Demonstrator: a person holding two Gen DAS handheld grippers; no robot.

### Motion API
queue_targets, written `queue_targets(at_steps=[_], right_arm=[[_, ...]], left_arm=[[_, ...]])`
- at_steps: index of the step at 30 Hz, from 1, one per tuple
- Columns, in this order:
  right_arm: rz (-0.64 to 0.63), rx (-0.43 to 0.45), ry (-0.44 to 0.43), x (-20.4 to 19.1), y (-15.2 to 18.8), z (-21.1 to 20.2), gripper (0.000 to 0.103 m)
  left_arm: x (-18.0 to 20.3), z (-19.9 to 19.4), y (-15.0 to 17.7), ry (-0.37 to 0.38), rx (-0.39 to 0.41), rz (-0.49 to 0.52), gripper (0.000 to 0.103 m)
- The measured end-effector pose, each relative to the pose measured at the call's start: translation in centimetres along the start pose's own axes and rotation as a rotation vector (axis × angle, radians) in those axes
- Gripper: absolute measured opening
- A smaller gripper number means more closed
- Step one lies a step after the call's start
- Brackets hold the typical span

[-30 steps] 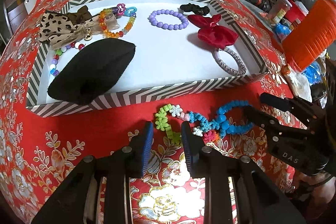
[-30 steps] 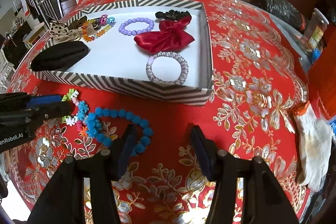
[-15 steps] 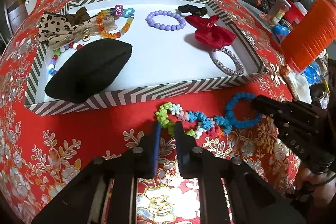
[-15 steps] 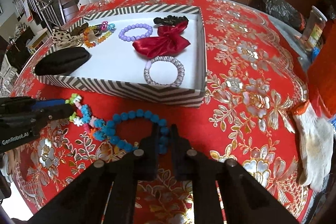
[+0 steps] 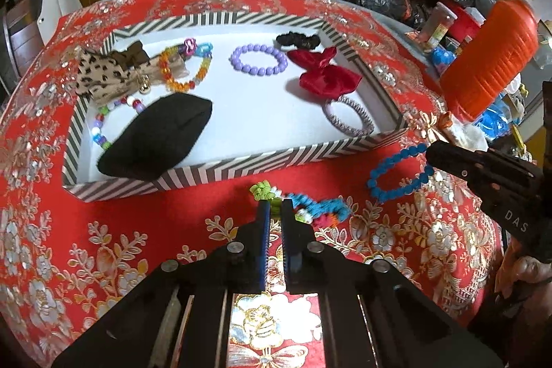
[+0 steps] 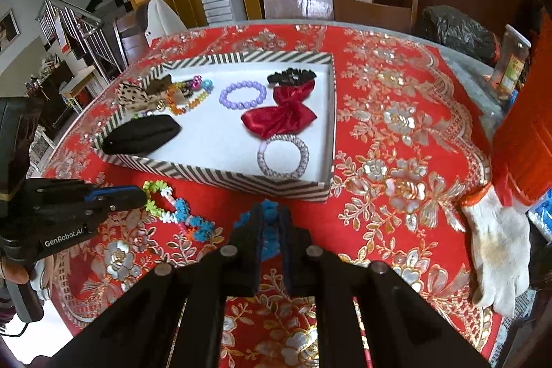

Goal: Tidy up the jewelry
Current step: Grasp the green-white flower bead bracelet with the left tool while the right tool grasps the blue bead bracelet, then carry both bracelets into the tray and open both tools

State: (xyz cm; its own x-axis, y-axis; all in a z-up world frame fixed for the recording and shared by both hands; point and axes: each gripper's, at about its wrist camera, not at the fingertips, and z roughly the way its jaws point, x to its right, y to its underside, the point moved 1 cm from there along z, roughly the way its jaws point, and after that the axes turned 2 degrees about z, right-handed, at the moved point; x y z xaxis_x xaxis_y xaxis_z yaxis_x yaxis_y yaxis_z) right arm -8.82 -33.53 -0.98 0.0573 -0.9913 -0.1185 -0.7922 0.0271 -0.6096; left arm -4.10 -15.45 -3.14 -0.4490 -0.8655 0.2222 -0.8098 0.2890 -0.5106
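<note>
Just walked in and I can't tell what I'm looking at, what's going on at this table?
A person is sorting jewelry with a handheld gripper in each hand. The left gripper is closing on the green end of a multicolored flower-bead bracelet, and the right gripper is shut on a blue bead bracelet; both bracelets are in front of the striped tray. The tray already holds a purple bead bracelet, a red bow, a black pouch and other pieces.
</note>
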Motion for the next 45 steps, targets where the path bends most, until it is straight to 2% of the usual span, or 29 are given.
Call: queue_targets(at_steps=[22, 35, 45], right_arm=[[-0.026, 0.084, -0.022, -0.5, -2.6, -4.1, 0.009], [-0.058, 0.109, -0.042, -2.2, -4.7, -4.8, 0.009], [-0.072, 0.109, -0.064, -3.7, -6.8, -3.9, 0.009]], left_arm=[[0.3, -6.4, -3.0, -0.023, 0.119, 0.054, 0.007], [-0.7, -8.4, -5.2, -0.045, 0.167, 0.056, 0.007], [-2.1, -8.4, -7.4, -0.079, 0.178, 0.044, 0.007]])
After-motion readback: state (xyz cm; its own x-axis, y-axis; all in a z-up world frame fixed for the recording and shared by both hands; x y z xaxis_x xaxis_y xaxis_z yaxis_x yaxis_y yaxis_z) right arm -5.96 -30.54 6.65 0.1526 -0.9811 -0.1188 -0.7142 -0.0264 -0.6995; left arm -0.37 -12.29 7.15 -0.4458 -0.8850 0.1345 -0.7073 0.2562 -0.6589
